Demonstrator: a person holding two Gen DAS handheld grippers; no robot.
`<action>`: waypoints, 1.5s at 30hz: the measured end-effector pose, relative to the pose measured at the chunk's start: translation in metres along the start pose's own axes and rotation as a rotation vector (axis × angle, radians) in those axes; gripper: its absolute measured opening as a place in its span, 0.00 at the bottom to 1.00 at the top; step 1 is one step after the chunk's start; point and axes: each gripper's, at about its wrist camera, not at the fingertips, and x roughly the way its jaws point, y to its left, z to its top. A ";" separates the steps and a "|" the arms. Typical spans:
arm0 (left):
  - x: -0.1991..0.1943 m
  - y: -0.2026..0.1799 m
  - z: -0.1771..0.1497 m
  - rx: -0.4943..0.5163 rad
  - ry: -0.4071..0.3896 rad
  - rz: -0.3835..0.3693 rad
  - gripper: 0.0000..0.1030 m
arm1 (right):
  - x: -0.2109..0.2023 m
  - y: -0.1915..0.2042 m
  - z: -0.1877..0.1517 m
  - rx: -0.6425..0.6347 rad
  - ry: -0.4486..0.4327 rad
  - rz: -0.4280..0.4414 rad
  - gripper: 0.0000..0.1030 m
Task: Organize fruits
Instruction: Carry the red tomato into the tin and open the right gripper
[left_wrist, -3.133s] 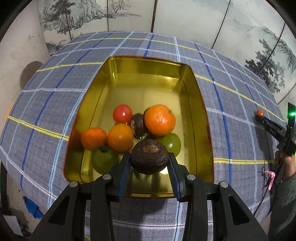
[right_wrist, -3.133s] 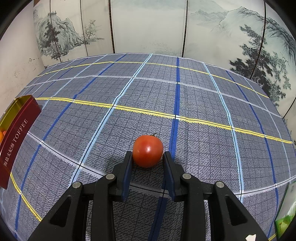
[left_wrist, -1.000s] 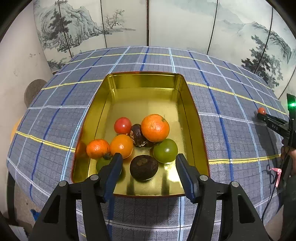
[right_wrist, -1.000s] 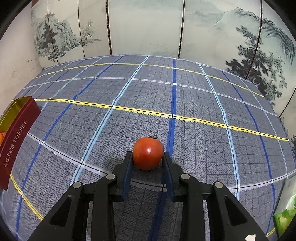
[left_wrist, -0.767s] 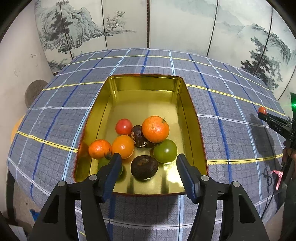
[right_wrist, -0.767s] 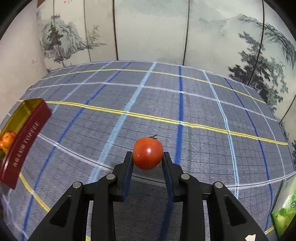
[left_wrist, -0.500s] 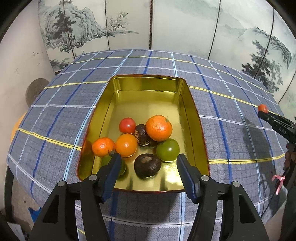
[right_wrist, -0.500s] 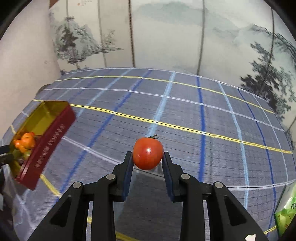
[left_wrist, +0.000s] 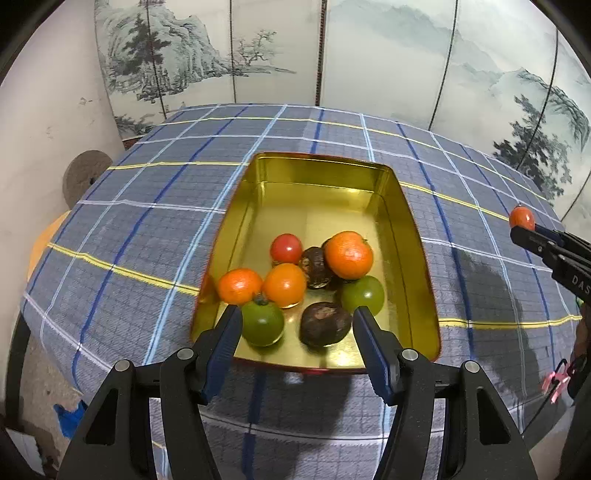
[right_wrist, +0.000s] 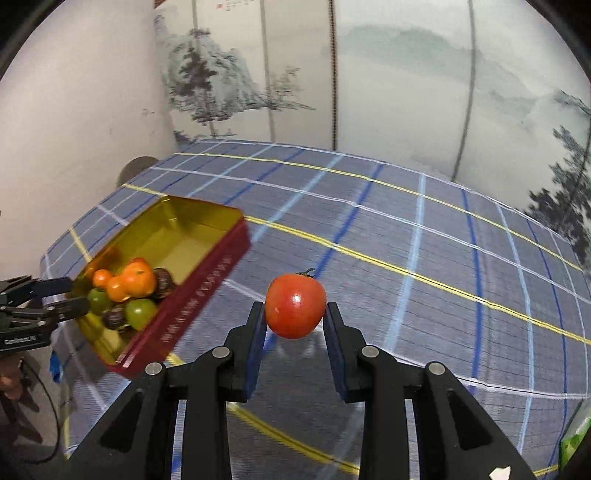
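Note:
A gold tin with red outer walls sits on the checked tablecloth and holds several fruits: oranges, green fruits, a small red tomato and a dark brown fruit. My left gripper is open and empty, held above the tin's near edge. My right gripper is shut on a red tomato and holds it in the air to the right of the tin. The held tomato also shows at the far right of the left wrist view.
The blue checked tablecloth covers the table. A painted folding screen stands behind it. A green packet lies at the right table edge. The table's near and left edges drop to the floor.
My right gripper has lifted the red tomato off the cloth and swung left toward the tin. My left gripper has let go of the dark brown fruit in the tin and drawn back, open.

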 end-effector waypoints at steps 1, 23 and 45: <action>-0.001 0.001 0.000 -0.002 -0.002 0.000 0.61 | 0.000 0.006 0.001 -0.010 0.001 0.008 0.28; -0.021 0.067 -0.008 -0.191 -0.059 0.043 0.62 | 0.014 0.113 0.002 -0.166 0.044 0.174 0.28; -0.018 0.081 -0.014 -0.183 -0.033 0.117 0.63 | 0.065 0.172 -0.001 -0.255 0.135 0.224 0.28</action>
